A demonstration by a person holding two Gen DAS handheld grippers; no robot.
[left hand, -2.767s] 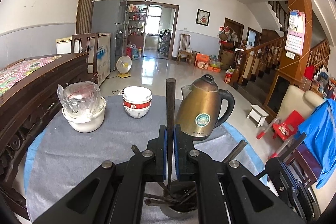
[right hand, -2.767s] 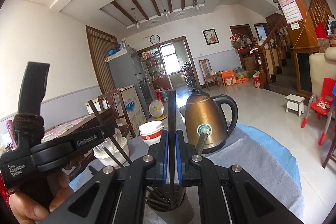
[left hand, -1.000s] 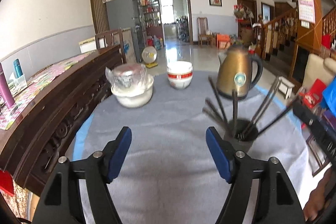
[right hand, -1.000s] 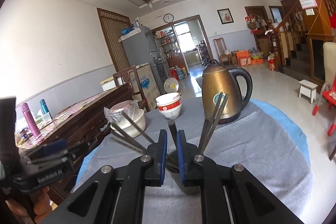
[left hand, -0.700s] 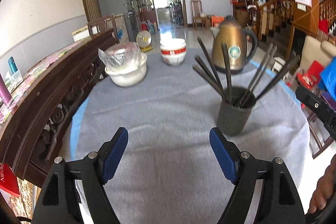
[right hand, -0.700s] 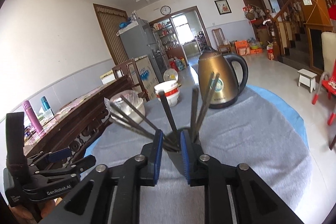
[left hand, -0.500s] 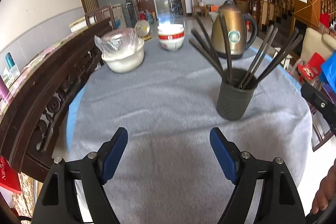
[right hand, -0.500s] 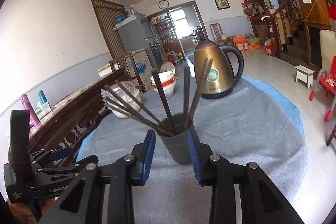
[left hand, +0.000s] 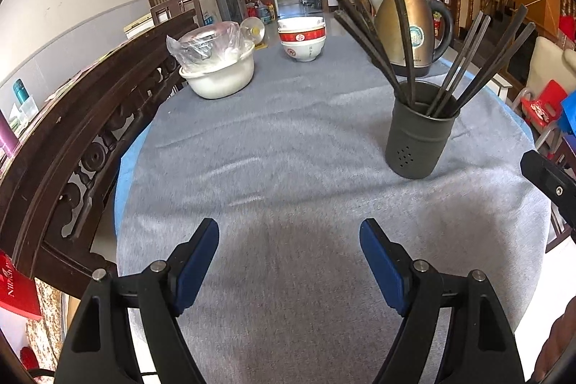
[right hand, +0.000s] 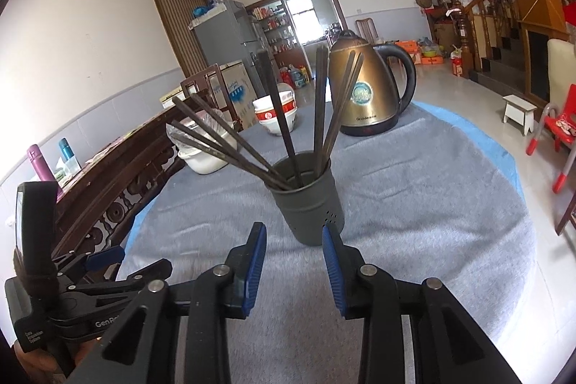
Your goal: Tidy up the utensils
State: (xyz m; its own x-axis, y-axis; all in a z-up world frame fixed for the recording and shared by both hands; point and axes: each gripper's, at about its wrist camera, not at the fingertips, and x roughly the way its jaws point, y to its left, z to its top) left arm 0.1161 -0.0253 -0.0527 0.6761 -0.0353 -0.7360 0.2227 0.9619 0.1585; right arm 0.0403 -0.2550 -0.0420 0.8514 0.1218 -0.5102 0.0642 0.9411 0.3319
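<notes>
Counting chopsticks: we make out about nine dark chopsticks (right hand: pixel 284 117) fanned out in one cup; some overlap, so the count is not certain.
Cup: one dark grey utensil cup (right hand: pixel 309 204) stands upright on the grey tablecloth (left hand: pixel 288 150), small holes low on its wall.
Right gripper: we see the right gripper (right hand: pixel 294 270) just short of the cup, its blue pads spread partway with nothing between them; its jaws have just been opening.
Left gripper: the left gripper (left hand: pixel 289 261) hovers over bare cloth, fingers spread wide, pinching nothing, the cup ahead to its right.
Bowls: one white basin (left hand: pixel 217 74) under clear plastic; a stack of red-banded bowls (left hand: pixel 302 38), we think three.
Kettle: one bronze kettle (right hand: pixel 363 96) behind the cup.
Hidden: chopstick tips sit inside the cup; the basin's contents are blurred by the plastic; the hands are cut off at the frame edges.
</notes>
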